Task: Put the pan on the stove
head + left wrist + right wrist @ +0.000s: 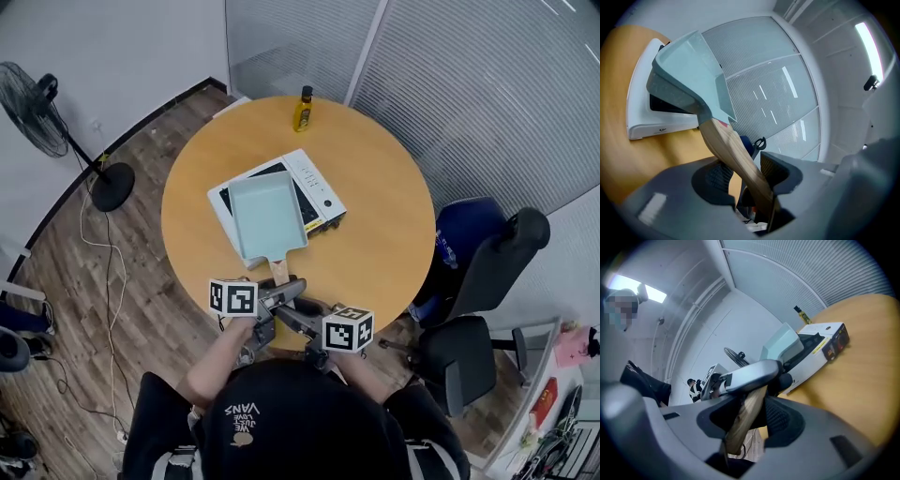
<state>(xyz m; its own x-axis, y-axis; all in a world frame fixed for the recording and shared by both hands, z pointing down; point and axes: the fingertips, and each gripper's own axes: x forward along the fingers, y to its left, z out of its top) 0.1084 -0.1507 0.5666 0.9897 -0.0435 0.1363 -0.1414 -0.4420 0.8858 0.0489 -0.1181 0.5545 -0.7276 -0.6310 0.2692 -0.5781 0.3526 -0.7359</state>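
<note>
A pale teal rectangular pan (265, 217) with a wooden handle (279, 272) lies over the white induction stove (321, 190) on the round wooden table (384, 234). I cannot tell whether it rests flat. In the left gripper view the pan (689, 65) stands slanted above the stove (644, 126). My left gripper (273, 302) is shut on the handle (736, 159), near its end. My right gripper (302, 317) is shut on the same handle (743, 420) from the other side. The right gripper view shows the pan (783, 345) over the stove (820, 345), past the left gripper's finger (750, 376).
A yellow oil bottle (303, 110) stands at the table's far edge. Dark office chairs (487, 262) sit to the right of the table. A floor fan (56, 122) and loose cables (98, 253) are on the left. Glass partitions run behind.
</note>
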